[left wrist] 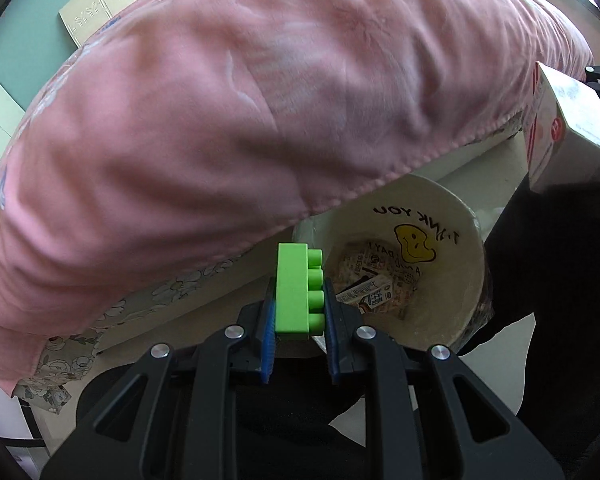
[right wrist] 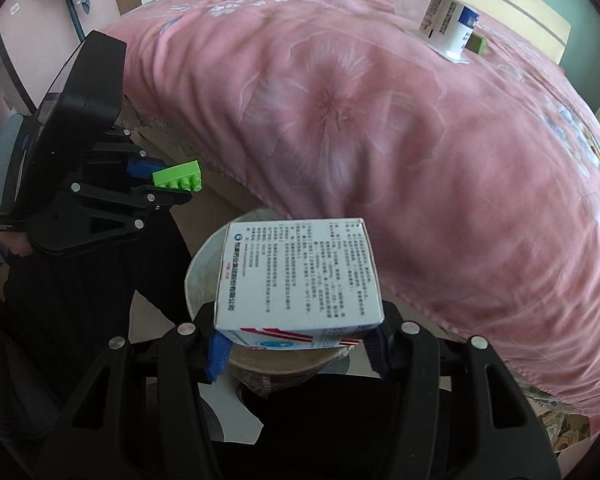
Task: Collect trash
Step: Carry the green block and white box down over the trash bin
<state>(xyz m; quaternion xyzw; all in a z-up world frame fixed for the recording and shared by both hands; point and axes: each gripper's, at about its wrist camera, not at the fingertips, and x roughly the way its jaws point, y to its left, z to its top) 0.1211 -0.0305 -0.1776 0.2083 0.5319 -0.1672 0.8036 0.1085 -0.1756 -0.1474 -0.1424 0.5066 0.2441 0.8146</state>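
My left gripper (left wrist: pixel 299 320) is shut on a green toy brick (left wrist: pixel 298 290), held just left of and above a cream paper bin (left wrist: pixel 452 320) with a yellow smiley print; a small carton (left wrist: pixel 364 294) lies inside it. My right gripper (right wrist: pixel 298 344) is shut on a white medicine box (right wrist: pixel 296 276) with printed text, held over the bin (right wrist: pixel 204 276). The left gripper (right wrist: pixel 172 188) with the brick (right wrist: pixel 178 180) shows at left in the right wrist view. The medicine box (left wrist: pixel 560 128) shows at right in the left wrist view.
A bed with a pink floral quilt (right wrist: pixel 380 120) fills the space behind the bin. On the quilt's far side lie a white and blue box (right wrist: pixel 448 28) and a green block (right wrist: pixel 474 44). Dark fabric (right wrist: pixel 100 280) lies around the bin.
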